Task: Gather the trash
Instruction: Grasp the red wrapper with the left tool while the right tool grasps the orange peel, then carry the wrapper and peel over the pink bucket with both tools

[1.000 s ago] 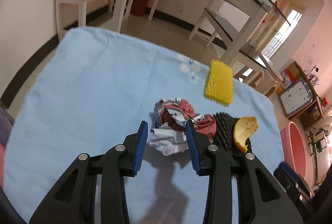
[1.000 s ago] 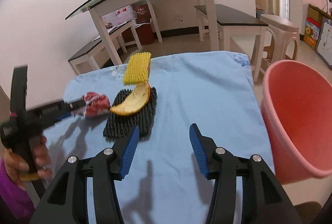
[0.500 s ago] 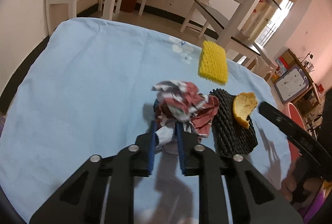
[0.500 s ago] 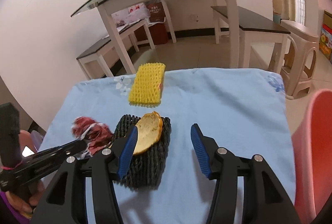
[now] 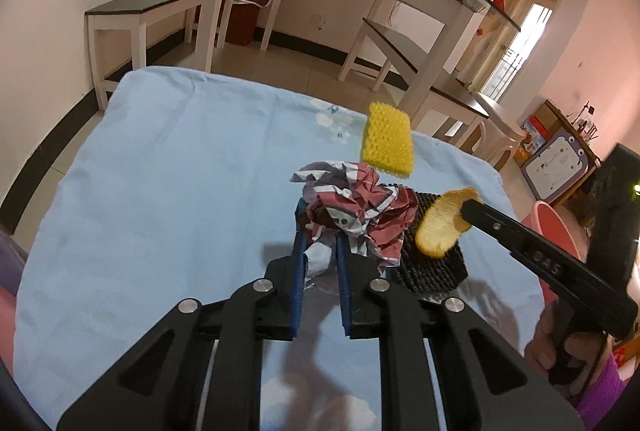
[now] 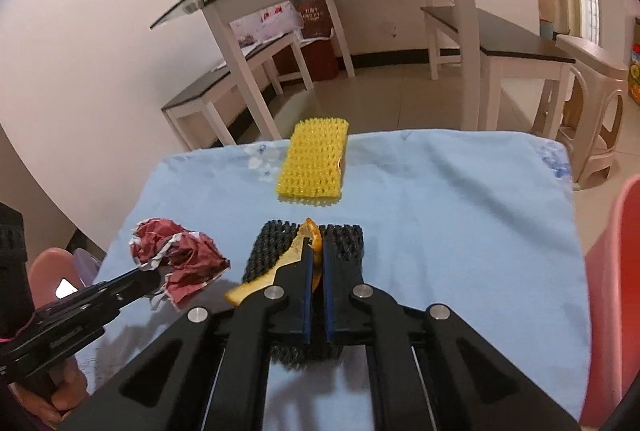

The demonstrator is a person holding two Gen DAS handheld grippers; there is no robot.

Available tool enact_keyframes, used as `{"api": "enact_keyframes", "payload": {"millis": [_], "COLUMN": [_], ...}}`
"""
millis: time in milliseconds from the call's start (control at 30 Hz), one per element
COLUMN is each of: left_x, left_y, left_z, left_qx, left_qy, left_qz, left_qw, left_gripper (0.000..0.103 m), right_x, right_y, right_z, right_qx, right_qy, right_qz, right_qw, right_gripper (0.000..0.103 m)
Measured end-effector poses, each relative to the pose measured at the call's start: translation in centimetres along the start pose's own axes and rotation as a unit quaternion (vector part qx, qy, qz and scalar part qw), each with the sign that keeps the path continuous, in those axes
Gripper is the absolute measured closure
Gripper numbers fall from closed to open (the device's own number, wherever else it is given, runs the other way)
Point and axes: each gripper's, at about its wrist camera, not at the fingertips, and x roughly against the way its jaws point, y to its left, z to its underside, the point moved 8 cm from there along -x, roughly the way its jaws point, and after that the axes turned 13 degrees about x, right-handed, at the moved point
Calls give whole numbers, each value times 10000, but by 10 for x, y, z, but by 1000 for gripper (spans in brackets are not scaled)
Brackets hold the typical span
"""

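Beside the black ribbed foam mat (image 6: 340, 243) on the light-blue cloth (image 5: 160, 171), the left gripper (image 5: 320, 251) is clenched on the crumpled red-and-white paper wrapper (image 5: 352, 207), while the right gripper (image 6: 316, 255) pinches the curved orange peel (image 6: 308, 243) over that mat, nearer than the yellow foam netting sleeve (image 6: 314, 163).

1. My left claw (image 5: 320, 263) angles downward, its blue pads (image 5: 297, 287) pinched in with only a narrow gap between them.
2. My right claw (image 6: 315, 271) also tilts down, its pads (image 6: 306, 295) pressed almost together.
3. My right hand (image 5: 568, 355) wraps that claw's black handle.
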Motion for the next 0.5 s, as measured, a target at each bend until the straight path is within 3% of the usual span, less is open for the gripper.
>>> {"api": "enact_keyframes", "payload": {"millis": [500], "left_x": [55], "left_y": [-27], "left_z": [28], "left_qx": [-260], "left_qy": [-264], "left_qz": [134], "left_qw": [9992], "left_gripper": [89], "right_x": [99], "right_y": [27], "right_z": [34], "right_qx": [84], "right_qy": [-395], "right_qz": [266], "right_qw": [9988], "right_gripper": [99]}}
